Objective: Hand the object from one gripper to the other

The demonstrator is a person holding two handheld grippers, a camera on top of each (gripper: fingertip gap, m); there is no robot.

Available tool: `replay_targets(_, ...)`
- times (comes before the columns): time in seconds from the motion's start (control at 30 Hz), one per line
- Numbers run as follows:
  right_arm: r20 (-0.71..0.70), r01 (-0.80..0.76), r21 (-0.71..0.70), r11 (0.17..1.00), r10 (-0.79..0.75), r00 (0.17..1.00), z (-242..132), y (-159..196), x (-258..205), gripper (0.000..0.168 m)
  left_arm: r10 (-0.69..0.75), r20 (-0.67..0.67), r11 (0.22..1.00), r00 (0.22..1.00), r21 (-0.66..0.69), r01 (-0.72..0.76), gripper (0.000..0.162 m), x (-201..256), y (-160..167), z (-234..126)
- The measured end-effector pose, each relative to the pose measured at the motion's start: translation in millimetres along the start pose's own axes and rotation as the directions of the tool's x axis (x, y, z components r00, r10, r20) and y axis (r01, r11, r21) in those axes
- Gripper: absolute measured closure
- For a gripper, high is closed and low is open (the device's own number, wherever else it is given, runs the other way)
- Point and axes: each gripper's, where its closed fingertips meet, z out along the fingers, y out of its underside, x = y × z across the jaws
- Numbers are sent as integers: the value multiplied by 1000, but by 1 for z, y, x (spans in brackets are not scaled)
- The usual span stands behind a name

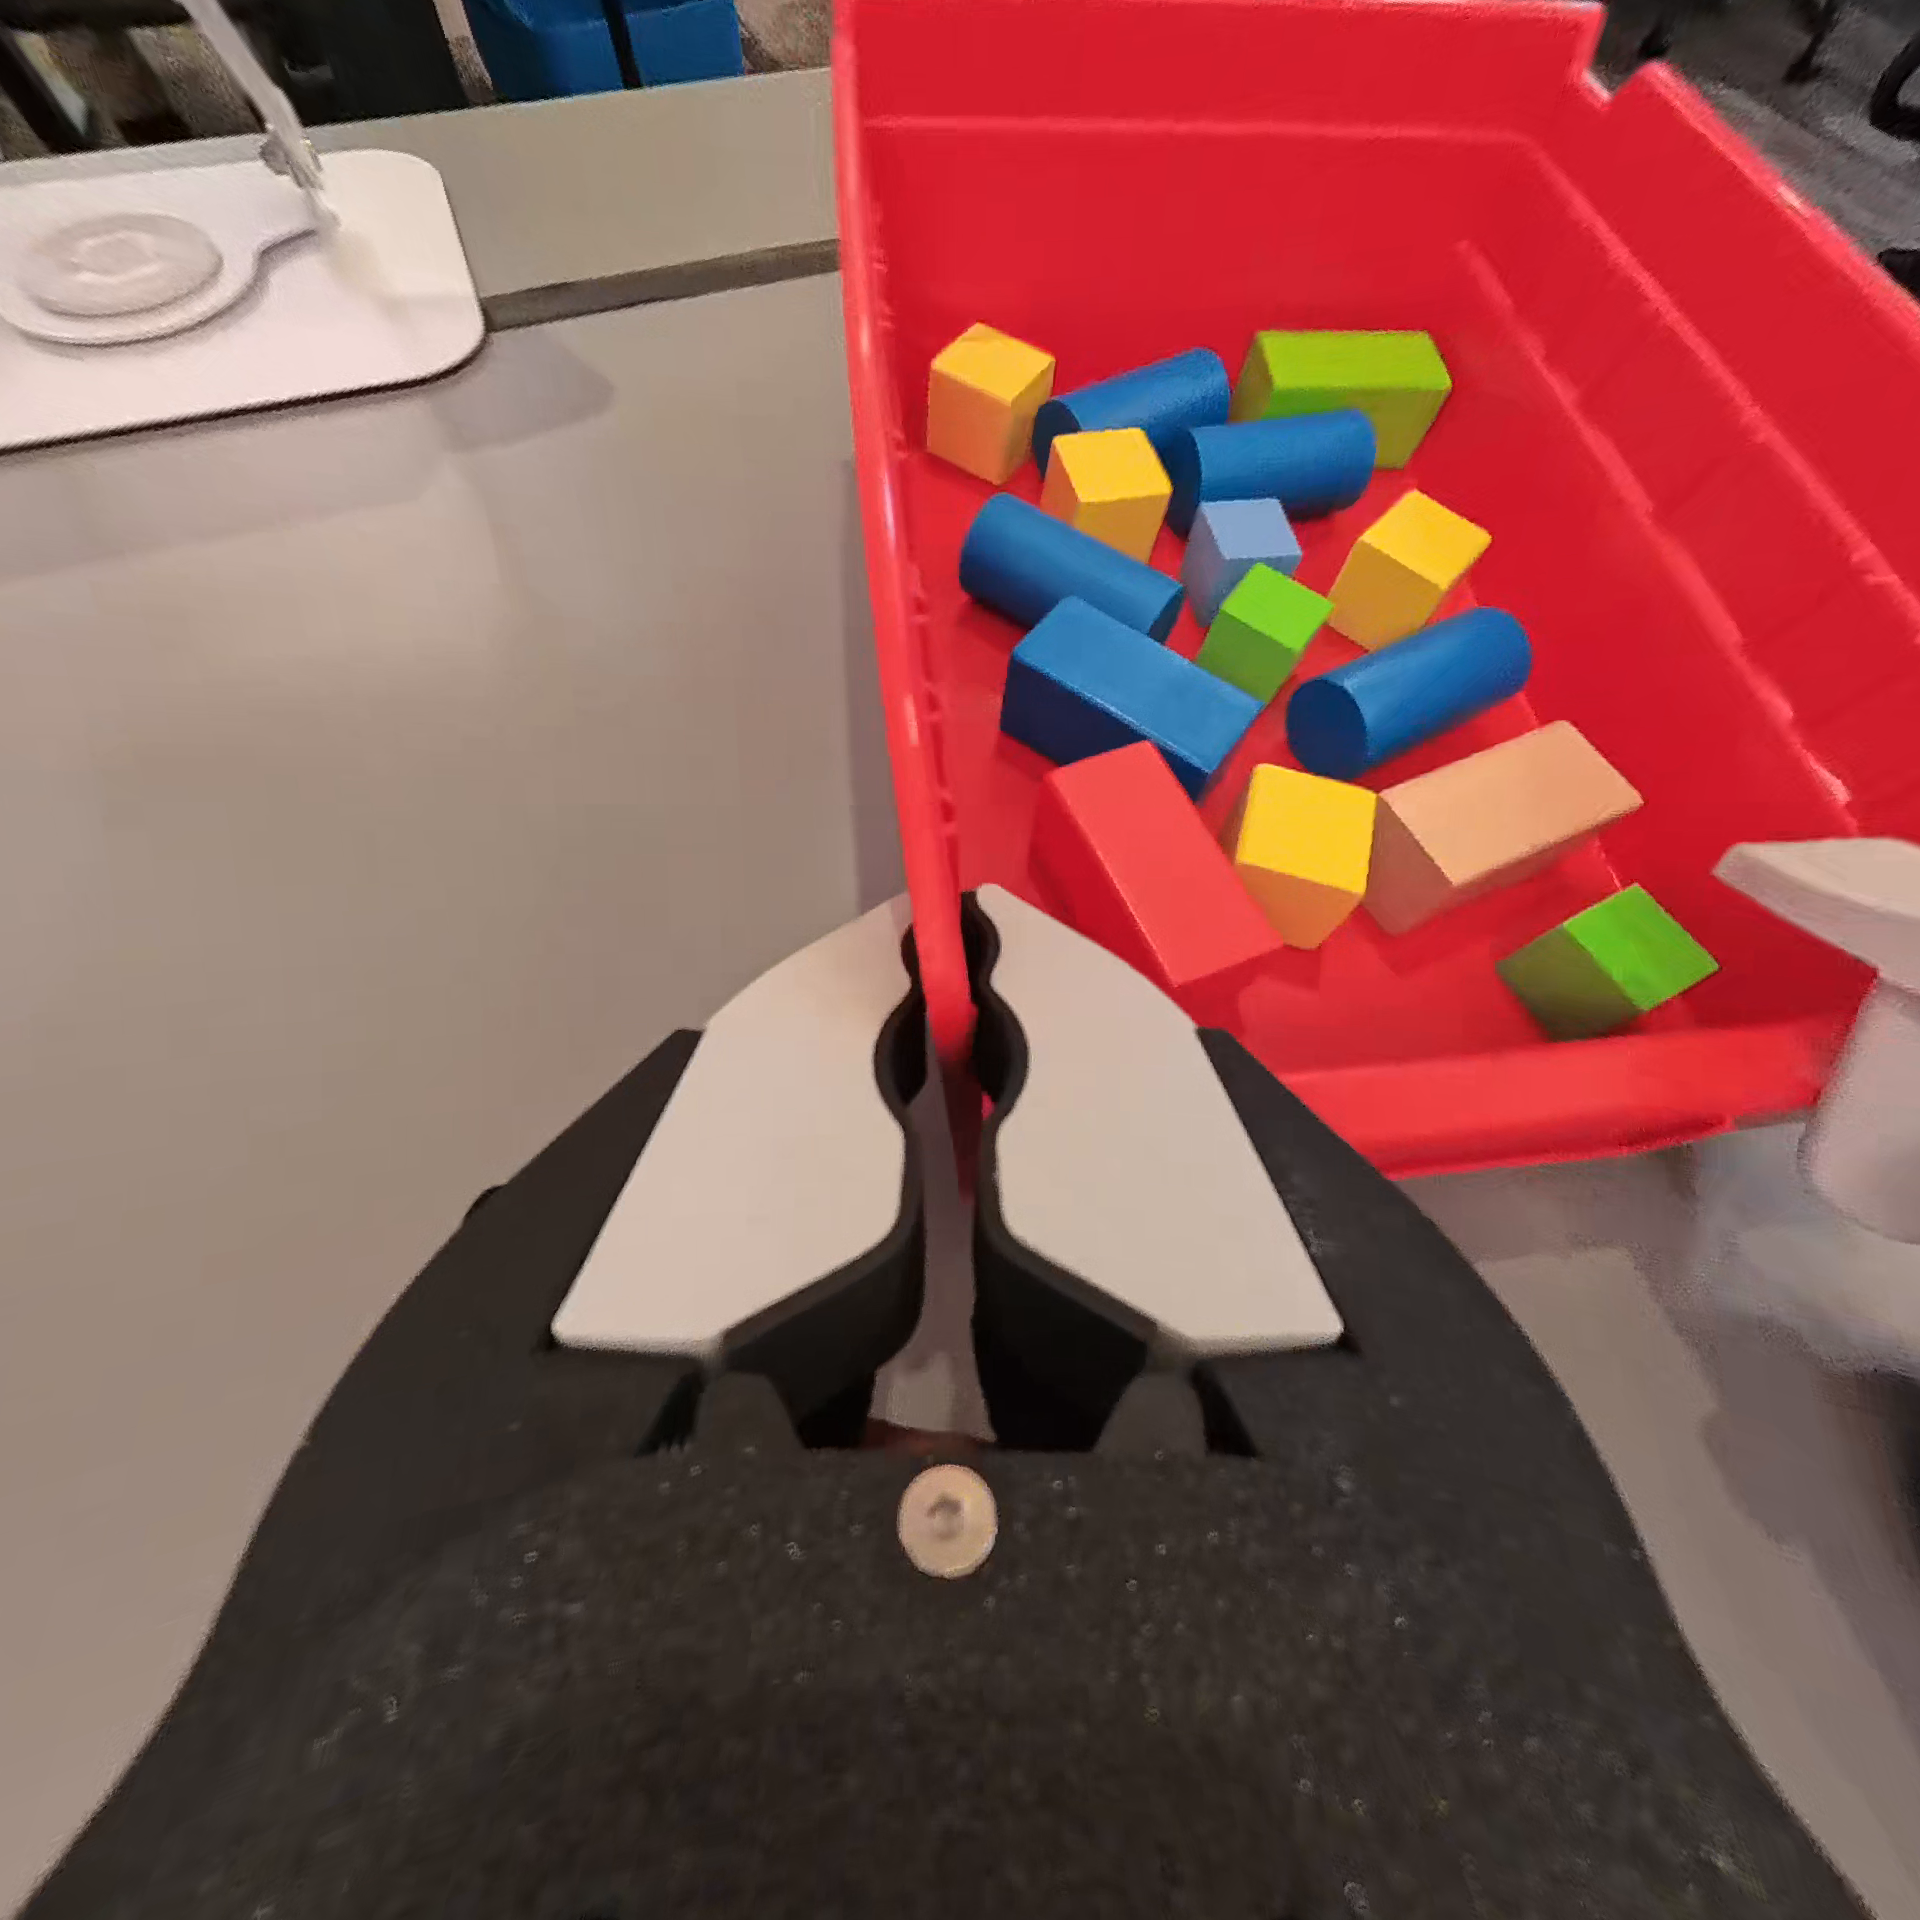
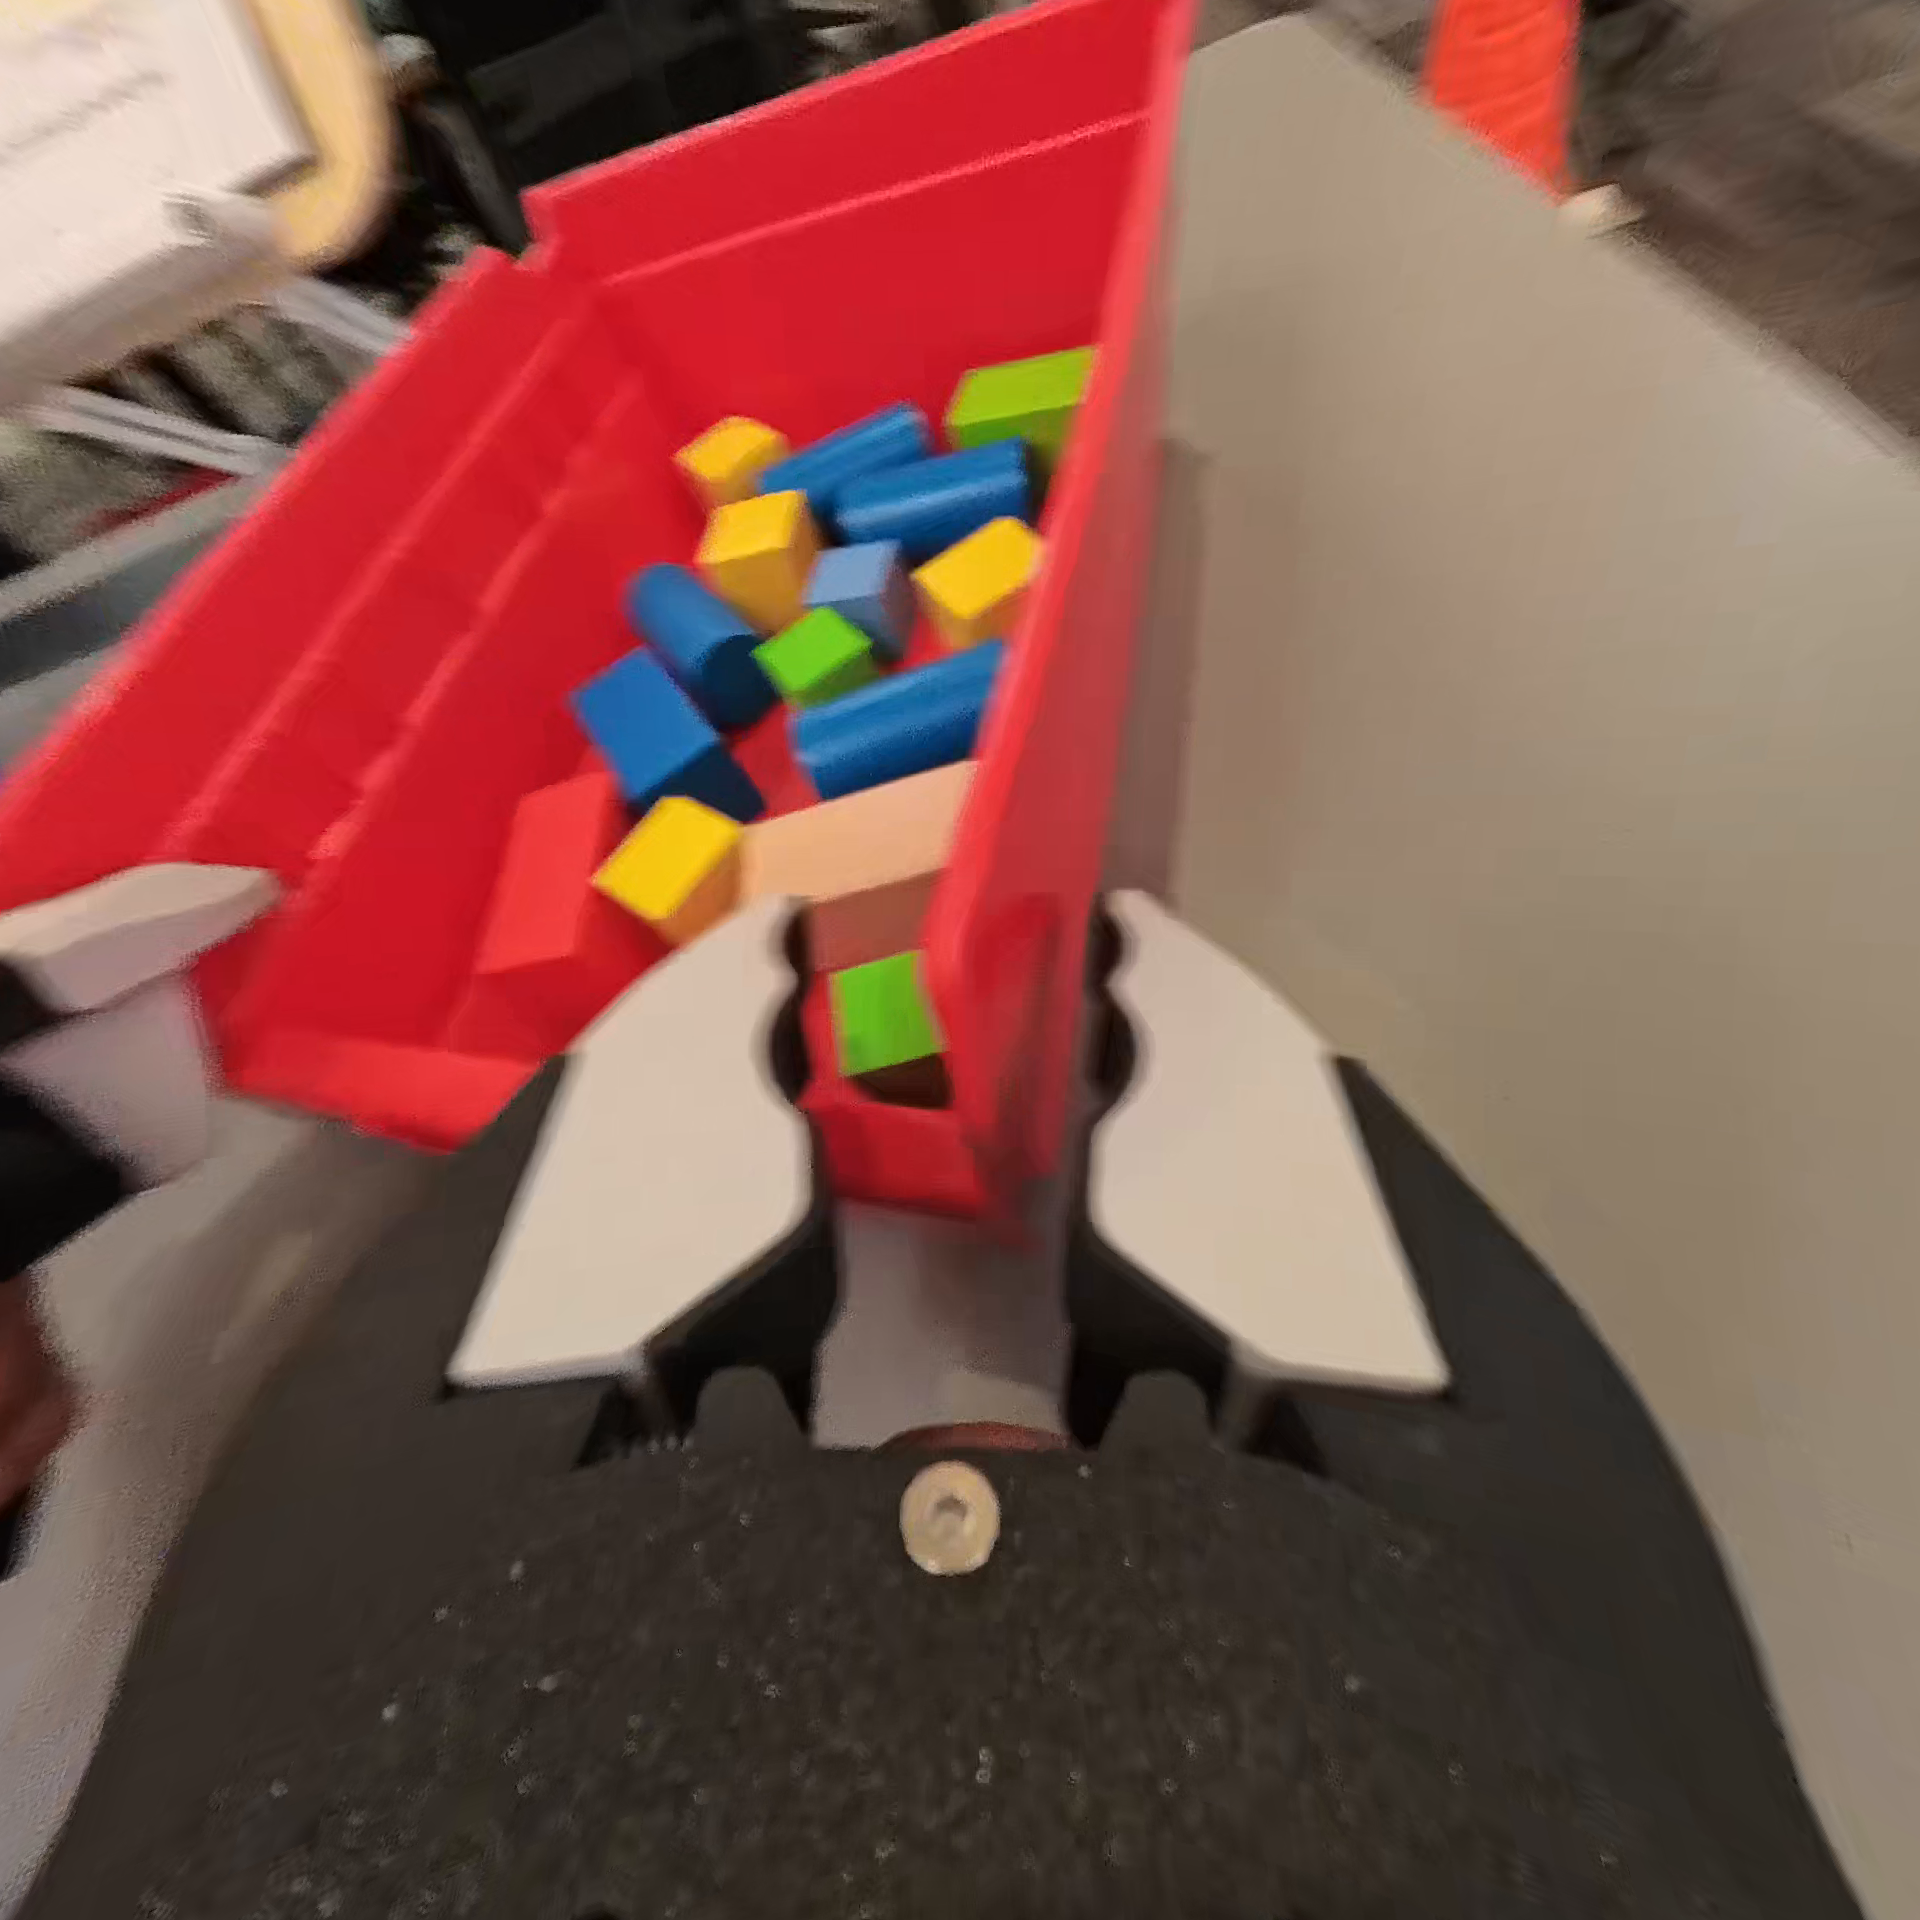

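A red plastic bin (image 1: 1195, 208) holds several coloured wooden blocks (image 1: 1132, 696): blue, yellow, green, red and plain wood. My left gripper (image 1: 940, 914) is shut on the bin's left side wall near its front corner, and both pads press on the thin wall. My right gripper (image 2: 945, 925) is open and straddles the bin's right side wall (image 2: 997, 935). One of its fingers is inside the bin beside a green block (image 2: 883, 1013) and the other is outside, with a gap showing on the inner side. The right gripper's fingertip also shows in the left wrist view (image 1: 1808, 883), and the left gripper's in the right wrist view (image 2: 135, 925).
The bin is over a grey table (image 1: 416, 727). A white stand base with a clear disc (image 1: 208, 291) lies at the far left of the table. Blue boxes (image 1: 623, 42) stand beyond the table's far edge. The right wrist view is blurred by motion.
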Motion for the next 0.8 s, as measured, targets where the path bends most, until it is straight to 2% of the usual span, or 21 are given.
replay_targets(0.07,-21,-55,-56,997,54,998,-6,6,-10,139,10,36,1000,999,13,-10,160,-10,1,-12)
replay_targets(0.13,-46,-20,-63,998,17,999,-15,2,-19,157,-37,19,999,999,25,37,159,-24,4,-28)
replay_targets(0.23,-94,131,31,991,-128,987,-24,-14,-56,164,-58,45,997,997,49,55,159,-53,10,-56)
replay_targets(0.37,14,181,61,982,-182,983,-12,-9,-137,164,-82,163,992,983,103,66,159,-129,12,-101)
replay_targets(0.47,81,200,51,978,-204,976,10,12,-200,165,-68,277,992,958,121,36,159,-190,18,-130)
replay_targets(0.57,121,201,47,978,-205,971,25,39,-249,165,-102,318,990,943,129,63,159,-238,34,-144)
replay_targets(0.67,147,257,4,966,-255,956,35,65,-272,164,-169,313,984,935,111,140,159,-264,57,-140)
replay_targets(0.77,166,249,53,967,-255,953,35,66,-280,162,-186,277,981,943,114,160,158,-269,65,-135)
replay_targets(0.8,183,272,55,961,-278,943,35,66,-281,160,-180,246,982,953,98,160,153,-266,64,-136)
